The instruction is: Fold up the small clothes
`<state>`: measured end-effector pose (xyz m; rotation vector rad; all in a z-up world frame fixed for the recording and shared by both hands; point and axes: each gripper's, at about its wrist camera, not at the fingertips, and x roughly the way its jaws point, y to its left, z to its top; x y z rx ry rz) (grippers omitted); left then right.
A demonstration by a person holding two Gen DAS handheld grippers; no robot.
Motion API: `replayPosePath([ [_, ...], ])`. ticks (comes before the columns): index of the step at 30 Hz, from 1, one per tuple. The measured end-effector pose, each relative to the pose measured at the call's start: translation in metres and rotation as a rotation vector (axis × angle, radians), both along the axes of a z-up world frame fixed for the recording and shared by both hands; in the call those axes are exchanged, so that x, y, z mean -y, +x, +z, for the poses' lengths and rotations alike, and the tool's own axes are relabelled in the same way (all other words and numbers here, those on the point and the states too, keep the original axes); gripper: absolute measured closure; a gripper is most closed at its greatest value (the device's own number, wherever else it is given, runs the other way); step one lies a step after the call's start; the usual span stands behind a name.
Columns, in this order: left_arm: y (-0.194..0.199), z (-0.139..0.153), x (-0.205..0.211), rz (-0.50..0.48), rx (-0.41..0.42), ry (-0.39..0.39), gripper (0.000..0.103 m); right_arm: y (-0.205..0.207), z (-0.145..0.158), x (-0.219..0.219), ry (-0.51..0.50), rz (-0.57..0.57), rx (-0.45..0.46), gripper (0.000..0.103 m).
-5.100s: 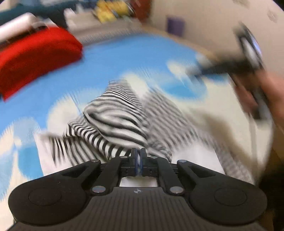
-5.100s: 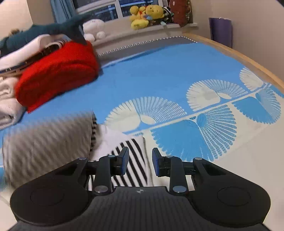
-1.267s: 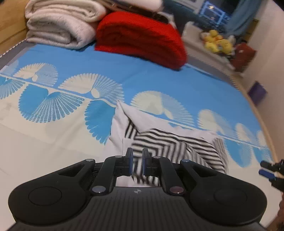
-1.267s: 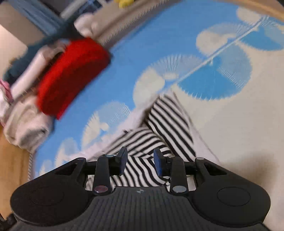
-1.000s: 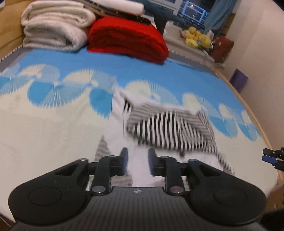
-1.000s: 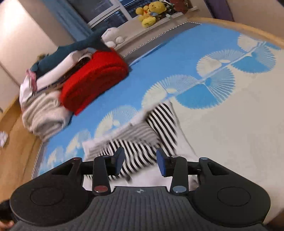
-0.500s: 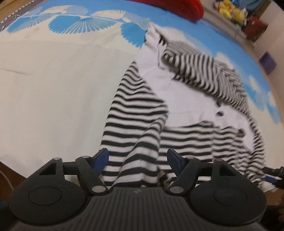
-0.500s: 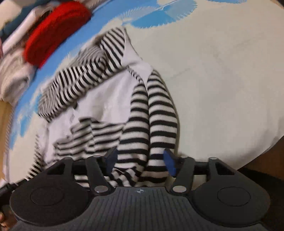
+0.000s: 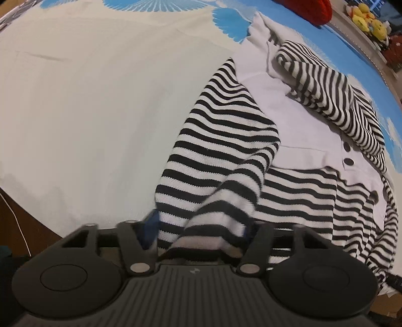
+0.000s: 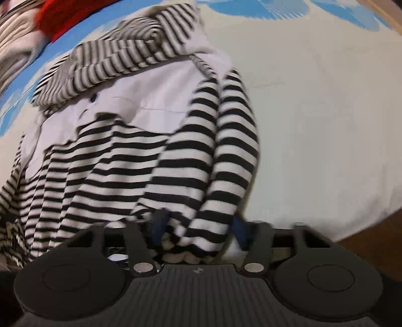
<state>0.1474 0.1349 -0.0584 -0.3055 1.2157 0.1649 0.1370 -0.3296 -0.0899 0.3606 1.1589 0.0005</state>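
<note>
A small black-and-white striped garment (image 9: 296, 140) with a plain white panel and dark buttons lies spread near the bed's front edge; it also fills the right wrist view (image 10: 120, 151). My left gripper (image 9: 198, 226) is open wide, its jaws on either side of a bunched striped sleeve end (image 9: 221, 201). My right gripper (image 10: 198, 226) is open wide too, with the other striped sleeve end (image 10: 216, 196) between its jaws. Neither is clamped shut on the cloth.
The garment lies on a cream and blue patterned bedspread (image 9: 88, 88). A red folded blanket (image 9: 306, 7) and yellow plush toys (image 9: 366, 17) are at the far side. The wooden bed edge (image 10: 371, 241) is just under the grippers.
Both grippers dropped from above the bed to the garment's near edge and opened wide. Half a second ago they were open too; now the sleeve ends sit deeper between the jaws.
</note>
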Motion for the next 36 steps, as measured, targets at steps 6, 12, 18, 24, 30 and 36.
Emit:
replayPosePath([
  [6, -0.013, 0.023, 0.017, -0.122, 0.097, 0.027, 0.094, -0.014, 0.028, 0.020, 0.069, -0.049, 0.129, 0.097],
  [12, -0.028, 0.036, 0.016, -0.142, 0.121, -0.037, 0.093, -0.033, 0.044, 0.052, 0.056, -0.175, 0.153, 0.097],
  [18, -0.018, 0.013, 0.011, -0.104, 0.009, -0.052, 0.075, -0.021, 0.005, 0.041, -0.010, -0.100, -0.018, 0.086],
  [24, -0.018, 0.017, 0.001, -0.042, 0.026, -0.111, 0.051, -0.020, 0.005, 0.045, 0.006, -0.135, -0.032, 0.065],
  [30, -0.019, 0.025, -0.011, -0.037, 0.064, -0.233, 0.043, -0.019, 0.002, 0.036, -0.006, -0.133, -0.044, 0.063],
  [36, -0.024, 0.039, -0.035, 0.025, 0.152, -0.355, 0.038, -0.023, 0.009, 0.042, 0.038, -0.162, -0.018, 0.061],
])
